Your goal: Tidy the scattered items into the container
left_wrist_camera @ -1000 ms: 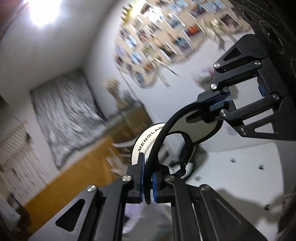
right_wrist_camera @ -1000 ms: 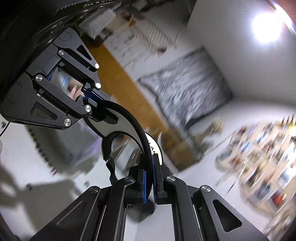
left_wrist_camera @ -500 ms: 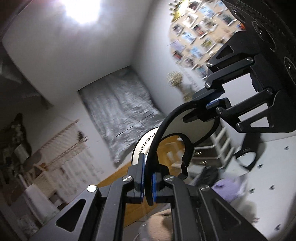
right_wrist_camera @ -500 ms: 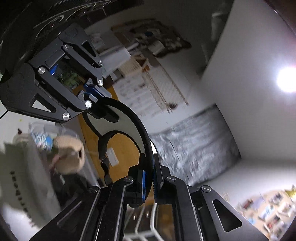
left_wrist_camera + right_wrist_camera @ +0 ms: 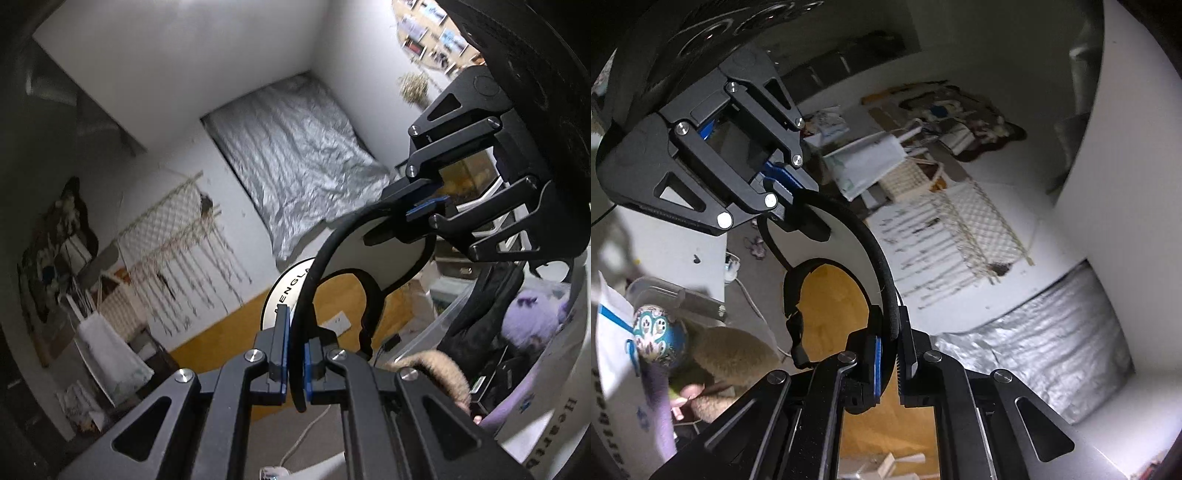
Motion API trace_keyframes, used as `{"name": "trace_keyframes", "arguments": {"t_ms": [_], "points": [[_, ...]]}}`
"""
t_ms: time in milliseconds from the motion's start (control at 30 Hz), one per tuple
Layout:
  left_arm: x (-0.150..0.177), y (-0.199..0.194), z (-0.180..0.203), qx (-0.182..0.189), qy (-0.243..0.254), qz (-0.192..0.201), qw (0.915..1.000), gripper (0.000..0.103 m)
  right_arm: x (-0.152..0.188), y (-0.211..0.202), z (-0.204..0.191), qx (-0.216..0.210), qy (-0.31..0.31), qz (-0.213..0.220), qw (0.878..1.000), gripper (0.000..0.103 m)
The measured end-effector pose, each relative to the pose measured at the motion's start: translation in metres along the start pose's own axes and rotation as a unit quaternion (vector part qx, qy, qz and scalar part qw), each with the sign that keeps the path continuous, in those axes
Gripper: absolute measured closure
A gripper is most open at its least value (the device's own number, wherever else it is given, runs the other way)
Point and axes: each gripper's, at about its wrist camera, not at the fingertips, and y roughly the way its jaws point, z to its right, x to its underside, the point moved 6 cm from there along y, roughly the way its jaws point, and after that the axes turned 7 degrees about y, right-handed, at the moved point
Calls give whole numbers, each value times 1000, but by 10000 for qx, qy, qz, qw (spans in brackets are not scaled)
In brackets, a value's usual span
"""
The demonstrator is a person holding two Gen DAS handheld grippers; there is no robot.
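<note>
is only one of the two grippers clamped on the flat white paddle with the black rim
No, the left gripper and the right gripper both pinch the black rim of the flat white paddle, at opposite ends.

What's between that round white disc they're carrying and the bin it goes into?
Nothing visible. The left gripper and right gripper both have their jaws shut on the disc at its black rim, holding it in open air near the clear bin. Soft toys already lie inside.
</note>
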Motion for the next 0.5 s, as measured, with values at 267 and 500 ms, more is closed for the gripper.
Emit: {"name": "trace_keyframes", "arguments": {"t_ms": [267, 500], "points": [[18, 19, 9, 151, -188, -300, 9993, 96, 20, 22, -20, -284, 125, -13, 9995, 97], [25, 17, 19, 175, -176, -497, 9985, 96, 34, 17, -33, -445, 187, 62, 9988, 97]]}}
